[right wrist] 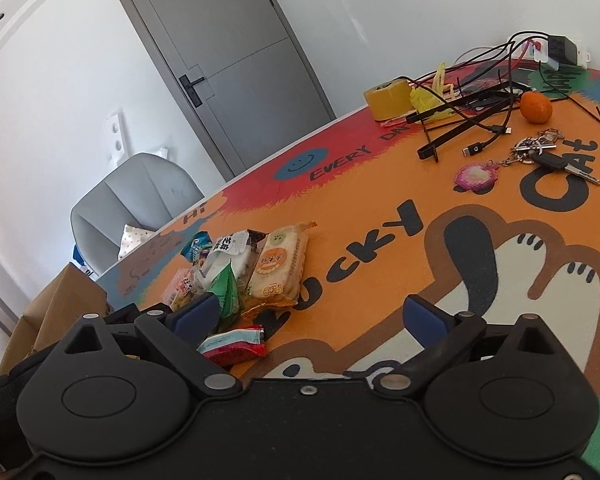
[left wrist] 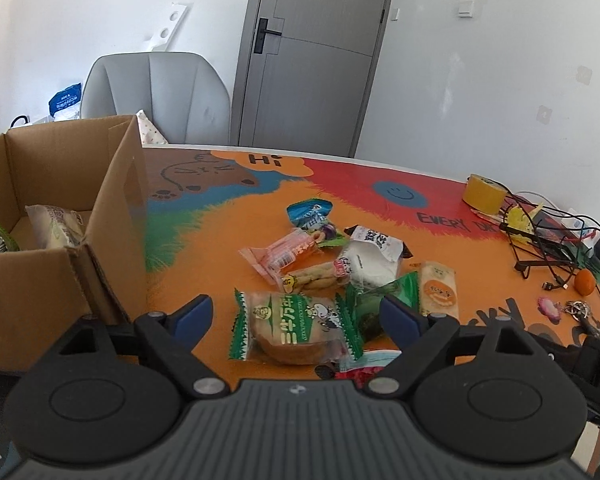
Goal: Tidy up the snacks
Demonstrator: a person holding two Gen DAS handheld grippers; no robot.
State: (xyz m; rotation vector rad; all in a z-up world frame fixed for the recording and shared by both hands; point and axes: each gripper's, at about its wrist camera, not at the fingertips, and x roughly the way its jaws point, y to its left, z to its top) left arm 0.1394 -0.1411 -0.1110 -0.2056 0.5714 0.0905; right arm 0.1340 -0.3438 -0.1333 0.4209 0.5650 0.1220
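Green-and-clear wrapped bun packet (left wrist: pixel 292 330) lies on the orange printed table mat (left wrist: pixel 220 236), framed by my left gripper (left wrist: pixel 296 314), jaws wide and empty. Right gripper (right wrist: pixel 314 316) likewise wide, empty. Step: picking for the brown cardboard box (left wrist: pixel 112 216). Next I lower, close, carry it boxward.

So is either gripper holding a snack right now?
No. The left gripper is open above the green-wrapped cake; the right gripper is open too.

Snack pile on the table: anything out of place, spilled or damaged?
No spills or torn packets visible. The snacks lie in a loose, overlapping heap beside the cardboard box, which holds only a few packets. Keys, cables and an orange clutter the far side.
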